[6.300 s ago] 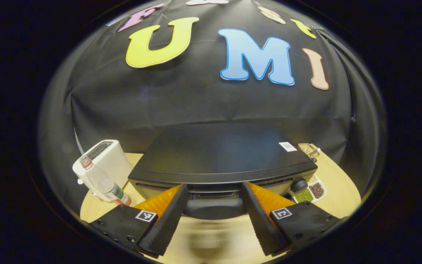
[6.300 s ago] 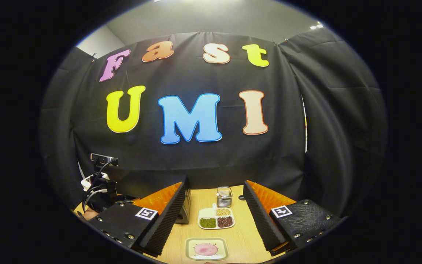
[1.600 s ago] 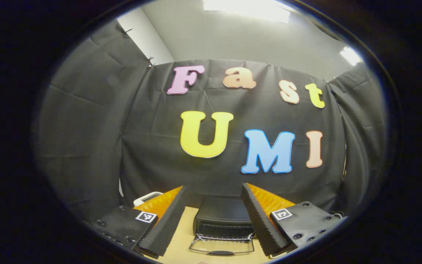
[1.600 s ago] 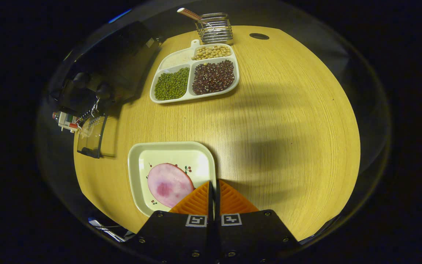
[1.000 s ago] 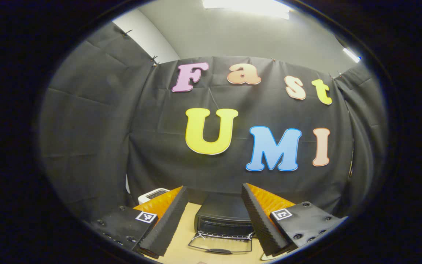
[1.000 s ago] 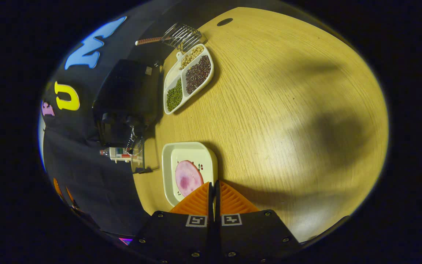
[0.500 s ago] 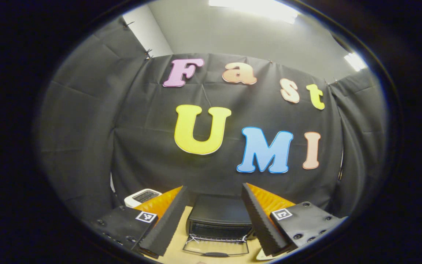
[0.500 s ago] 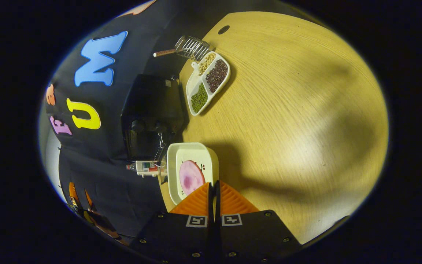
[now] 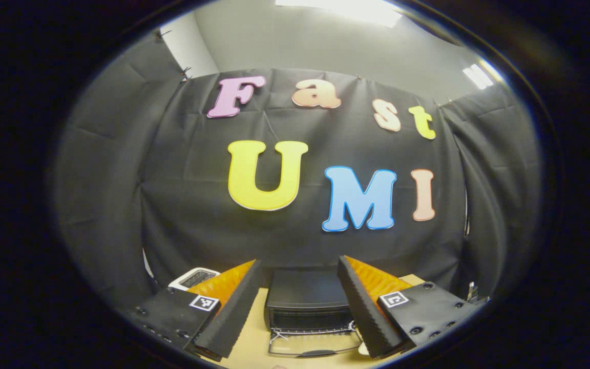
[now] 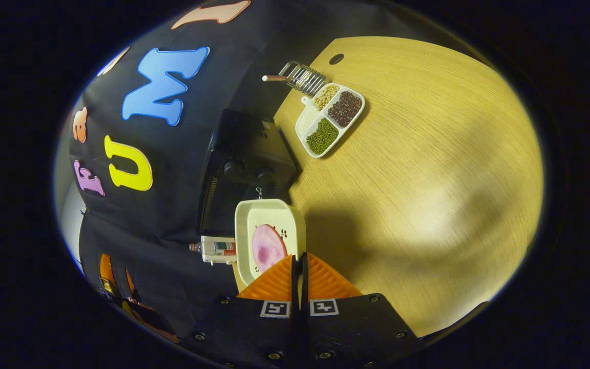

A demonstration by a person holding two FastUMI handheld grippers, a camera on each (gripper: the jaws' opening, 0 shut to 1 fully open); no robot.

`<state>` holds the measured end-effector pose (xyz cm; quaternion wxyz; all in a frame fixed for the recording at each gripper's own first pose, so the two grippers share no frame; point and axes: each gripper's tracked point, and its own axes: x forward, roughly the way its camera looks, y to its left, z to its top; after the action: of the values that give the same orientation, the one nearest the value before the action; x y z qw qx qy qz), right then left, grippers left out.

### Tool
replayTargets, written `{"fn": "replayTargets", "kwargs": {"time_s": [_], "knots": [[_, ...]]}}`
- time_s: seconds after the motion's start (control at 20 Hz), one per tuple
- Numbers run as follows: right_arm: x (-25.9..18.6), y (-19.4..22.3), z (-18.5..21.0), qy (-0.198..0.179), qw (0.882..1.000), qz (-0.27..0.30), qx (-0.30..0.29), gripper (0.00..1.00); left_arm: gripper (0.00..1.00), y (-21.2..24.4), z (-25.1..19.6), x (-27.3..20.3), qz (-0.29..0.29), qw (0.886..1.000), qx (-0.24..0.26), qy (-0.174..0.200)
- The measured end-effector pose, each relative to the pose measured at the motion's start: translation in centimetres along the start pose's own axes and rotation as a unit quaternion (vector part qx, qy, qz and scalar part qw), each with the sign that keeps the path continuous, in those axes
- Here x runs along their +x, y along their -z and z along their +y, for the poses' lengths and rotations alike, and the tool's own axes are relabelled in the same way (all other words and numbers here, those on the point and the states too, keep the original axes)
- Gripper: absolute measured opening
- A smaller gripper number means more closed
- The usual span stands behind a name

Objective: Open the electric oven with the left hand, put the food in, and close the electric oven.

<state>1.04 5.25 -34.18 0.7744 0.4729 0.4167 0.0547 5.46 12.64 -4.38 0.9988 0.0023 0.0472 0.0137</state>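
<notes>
Right claw (image 10: 298, 266), its orange fingers pinched on the rim of the white square plate of pink sliced meat (image 10: 269, 241), carries it before the black electric oven (image 9: 309, 300) whose glass door (image 9: 313, 343) lies folded down, while the left claw (image 9: 297, 307) hangs wide apart and empty, so loading and closing remain.

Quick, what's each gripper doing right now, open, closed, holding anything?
Left gripper: open, holding nothing, facing the open oven.
Right gripper: closed on the rim of the plate carrying the ham slice.
</notes>
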Motion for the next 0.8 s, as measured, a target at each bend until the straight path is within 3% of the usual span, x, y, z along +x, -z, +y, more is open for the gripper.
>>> {"fn": "replayTargets", "kwargs": {"time_s": [0.4,0.75,0.8], "knots": [[4.3,2.4,5.2,0.003,0.996,-0.053,0.071,0.0,1.0,-0.5,2.8,-0.7,-0.011,1.0,-0.005,0.021],[9.1,2.7,8.2,0.026,0.989,-0.083,0.118,0.0,1.0,0.4,7.4,-1.2,-0.001,1.0,-0.017,0.008],[9.9,2.6,8.3,0.035,0.988,-0.085,0.125,0.0,0.92,0.7,8.0,-1.3,0.001,1.0,-0.016,0.006]]}}
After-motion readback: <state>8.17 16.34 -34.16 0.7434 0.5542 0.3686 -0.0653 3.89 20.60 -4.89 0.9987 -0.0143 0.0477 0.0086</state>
